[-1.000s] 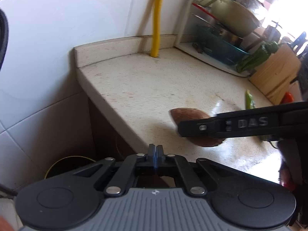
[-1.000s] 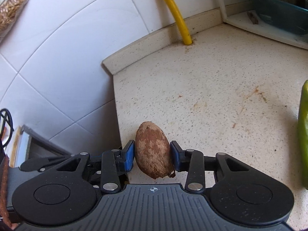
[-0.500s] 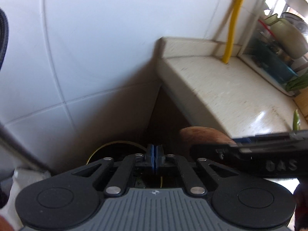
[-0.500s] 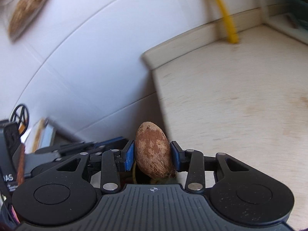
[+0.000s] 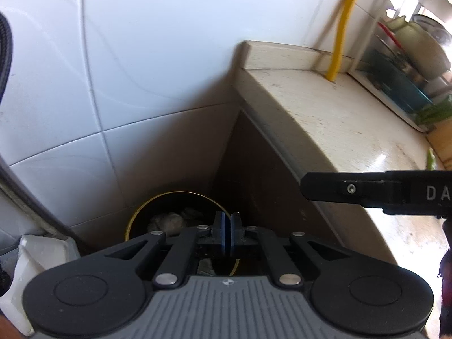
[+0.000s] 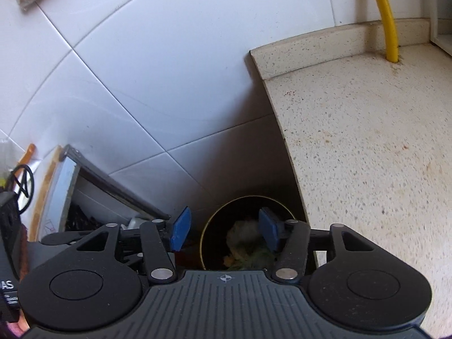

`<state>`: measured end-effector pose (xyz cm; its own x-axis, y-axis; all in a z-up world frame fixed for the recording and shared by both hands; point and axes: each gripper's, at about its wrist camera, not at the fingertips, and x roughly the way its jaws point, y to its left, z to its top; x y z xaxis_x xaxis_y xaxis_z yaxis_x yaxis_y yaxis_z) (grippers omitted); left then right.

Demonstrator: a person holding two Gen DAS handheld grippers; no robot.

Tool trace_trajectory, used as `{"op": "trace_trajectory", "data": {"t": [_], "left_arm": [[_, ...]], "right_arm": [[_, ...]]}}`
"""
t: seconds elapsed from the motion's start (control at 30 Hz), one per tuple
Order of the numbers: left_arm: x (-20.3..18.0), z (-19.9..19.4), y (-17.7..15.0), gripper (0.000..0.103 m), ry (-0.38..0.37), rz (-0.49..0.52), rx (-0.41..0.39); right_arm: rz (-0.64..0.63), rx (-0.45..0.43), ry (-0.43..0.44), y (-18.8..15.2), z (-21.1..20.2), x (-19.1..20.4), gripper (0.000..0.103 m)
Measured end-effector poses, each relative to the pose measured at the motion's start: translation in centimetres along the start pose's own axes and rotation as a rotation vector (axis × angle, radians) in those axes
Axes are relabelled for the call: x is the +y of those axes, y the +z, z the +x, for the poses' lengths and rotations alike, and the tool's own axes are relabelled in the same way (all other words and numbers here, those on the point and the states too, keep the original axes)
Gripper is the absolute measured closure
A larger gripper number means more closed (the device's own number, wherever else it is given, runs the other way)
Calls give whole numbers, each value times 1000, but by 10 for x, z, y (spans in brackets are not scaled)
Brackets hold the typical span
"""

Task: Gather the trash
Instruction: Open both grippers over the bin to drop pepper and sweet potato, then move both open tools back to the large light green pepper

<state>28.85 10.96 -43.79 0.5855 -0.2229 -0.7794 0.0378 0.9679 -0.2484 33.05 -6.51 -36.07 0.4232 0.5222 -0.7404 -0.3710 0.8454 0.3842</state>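
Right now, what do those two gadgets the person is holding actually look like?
Each hand-held gripper is black plastic: a ribbed grey-black body, two round discs, and linkage arms with silver pivot pins. The left hand-held gripper and right hand-held gripper each carry two fingers with blue pads. White lettering marks the right one's side. A black cable runs along the picture's edge.

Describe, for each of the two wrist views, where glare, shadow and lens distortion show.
Left wrist view: window glare washes out the speckled stone counter at right; the round yellow-rimmed bin sits in deep shadow; the white wall tiles' grout lines bow. Right wrist view: evenly lit counter, dark bin below it, tile lines curved by the fisheye.
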Motion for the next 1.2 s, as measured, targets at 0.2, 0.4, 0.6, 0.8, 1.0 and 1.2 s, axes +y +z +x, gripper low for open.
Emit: {"op": "trace_trajectory", "data": {"t": [0.2,0.4,0.6,0.8,1.0,1.2], "left_arm": [[-32,-5,4,94,-80,109,-11],[-78,-1,9,88,-190,229,-9],[-132,2,18,87,-270,322,-15],[-185,16,28,84,-302,384,-22],[-231,36,35,83,-298,407,-18],[-277,56,32,83,-315,424,18]], "right_arm": [[65,-41,-17,-16,-23,-10,40],[146,-159,-124,-37,-71,-33,34],[260,-263,-271,-66,-122,-69,29],[318,-349,-400,-83,-167,-107,27],[351,-364,-436,-86,-187,-155,26],[356,-360,-428,-79,-189,-199,26]]}}
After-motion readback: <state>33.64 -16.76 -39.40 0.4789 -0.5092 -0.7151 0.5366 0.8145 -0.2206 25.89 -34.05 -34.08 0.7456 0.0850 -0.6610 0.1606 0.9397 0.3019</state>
